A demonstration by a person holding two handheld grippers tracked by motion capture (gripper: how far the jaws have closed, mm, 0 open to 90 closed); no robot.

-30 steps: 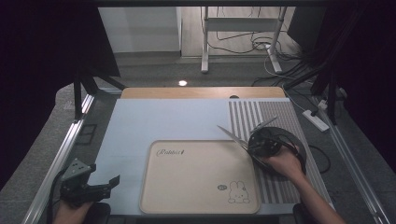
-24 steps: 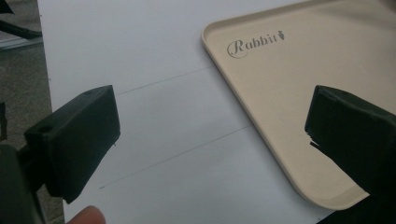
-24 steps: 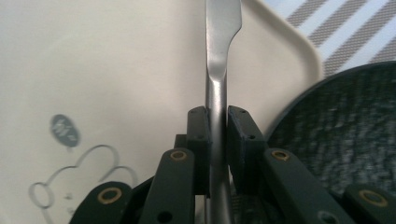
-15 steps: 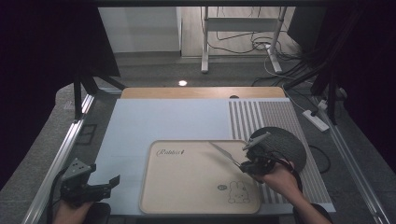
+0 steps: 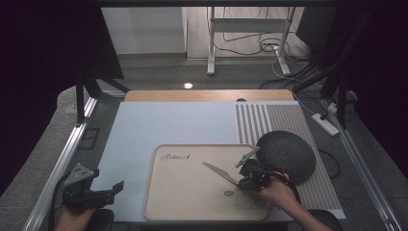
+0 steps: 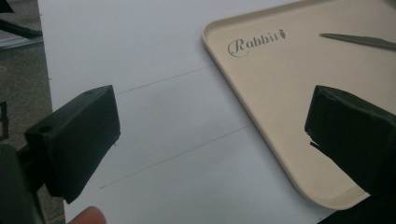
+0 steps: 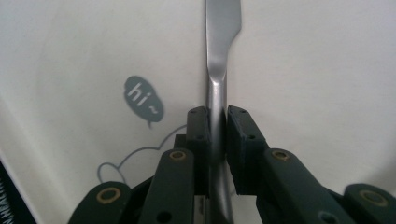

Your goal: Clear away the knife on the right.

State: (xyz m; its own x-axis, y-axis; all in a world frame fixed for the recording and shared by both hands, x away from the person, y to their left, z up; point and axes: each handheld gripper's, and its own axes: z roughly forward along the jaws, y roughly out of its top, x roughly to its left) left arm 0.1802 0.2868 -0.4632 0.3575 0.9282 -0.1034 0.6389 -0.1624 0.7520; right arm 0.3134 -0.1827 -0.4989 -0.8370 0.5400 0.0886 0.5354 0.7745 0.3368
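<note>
We read the knife (image 7: 219, 56) as bare metal, smooth with a dull satin sheen. Tray (image 5: 183, 202) looks like cream plastic, smooth, low gloss, with grey print. Right gripper (image 7: 215, 123) has matt black plastic jaws and brass-coloured pins; left gripper (image 6: 210, 135) has the same matt black, slightly rough pads. The round dark mat (image 5: 287, 155) looks woven and coarse. Table sheet (image 5: 168, 125) is pale, flat and matt, with a ribbed grey panel (image 5: 279, 118) beside it.

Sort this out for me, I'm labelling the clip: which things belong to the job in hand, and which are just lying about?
In the job:
- right gripper, shut on the silver metal knife
- beige plastic tray with rabbit print, below the knife

Lying about:
- dark round woven mat, right of the tray
- grey striped placemat
- left gripper, open, empty, beside the tray
</note>
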